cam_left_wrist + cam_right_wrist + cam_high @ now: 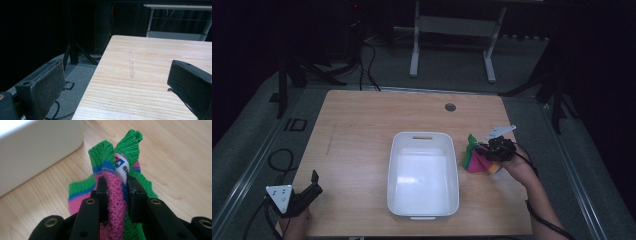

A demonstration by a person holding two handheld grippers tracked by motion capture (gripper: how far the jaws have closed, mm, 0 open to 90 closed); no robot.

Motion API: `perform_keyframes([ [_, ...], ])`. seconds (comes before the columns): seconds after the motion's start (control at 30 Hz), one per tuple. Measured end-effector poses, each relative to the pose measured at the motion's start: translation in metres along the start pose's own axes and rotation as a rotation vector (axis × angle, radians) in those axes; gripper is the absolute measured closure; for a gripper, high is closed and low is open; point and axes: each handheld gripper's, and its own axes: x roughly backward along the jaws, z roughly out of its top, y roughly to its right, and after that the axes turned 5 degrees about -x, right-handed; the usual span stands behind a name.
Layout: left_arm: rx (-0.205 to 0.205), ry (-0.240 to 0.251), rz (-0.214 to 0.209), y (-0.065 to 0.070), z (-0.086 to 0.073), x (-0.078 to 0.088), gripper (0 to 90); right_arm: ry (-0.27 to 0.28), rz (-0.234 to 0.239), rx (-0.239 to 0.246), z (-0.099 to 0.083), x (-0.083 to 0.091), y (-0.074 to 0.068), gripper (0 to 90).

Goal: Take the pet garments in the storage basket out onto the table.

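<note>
Wooden table point(362, 125), dim room around it. A white tub point(423, 172) sits near the middle of the table, long side running front to back, with a slot handle at its far end; it holds nothing that can be seen. Just off the tub's right wall, close to the table's right edge, the right gripper point(492, 150) has its jaws pinched tight on a knitted sock point(477, 159), pink with blue stripes and a green cuff. In the right gripper view the sock point(113, 195) is bunched between the two black jaws, the green cuff standing up past the tips, and a white label point(121, 166) with red and blue print pokes out between the folds. The white tub point(37, 147) wall shows just to the left of the sock there, not touching it. Whether the sock is lifted clear of the table or resting on it I cannot tell. A grey three-cornered plate tops the right gripper, and the right hand point(519, 167) holds it from behind. The left gripper point(309, 192) is at the front left corner of the table, well apart from the tub, jaws spread wide and holding nothing. The left gripper view shows bare wood point(150, 75) between the two pads and a faint pale streak point(130, 66) on the grain.
</note>
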Motion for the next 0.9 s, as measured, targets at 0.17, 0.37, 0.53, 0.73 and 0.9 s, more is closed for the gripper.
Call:
perform_keyframes([
  [0.17, -0.002, 0.000, 0.000, 0.000, 0.000, 0.000, 1.8, -0.016, -0.009, -0.021, -0.006, -0.018, 0.001, 74.1],
  [0.37, -0.003, 0.002, -0.001, 0.000, 0.000, 0.000, 1.8, -0.024, -0.016, -0.042, -0.012, -0.038, 0.000, 73.5],
  [0.53, -0.006, 0.002, -0.002, 0.000, 0.000, 0.000, 1.9, -0.038, -0.015, -0.059, -0.016, -0.053, -0.004, 72.0],
  [0.73, -0.008, 0.004, -0.002, 0.001, 0.000, 0.000, 1.9, -0.013, -0.021, -0.094, -0.011, -0.061, -0.007, 69.1],
  [0.9, -0.001, 0.002, -0.002, 0.000, 0.000, 0.000, 1.9, -0.023, -0.029, -0.070, -0.008, -0.054, -0.009, 49.6],
])
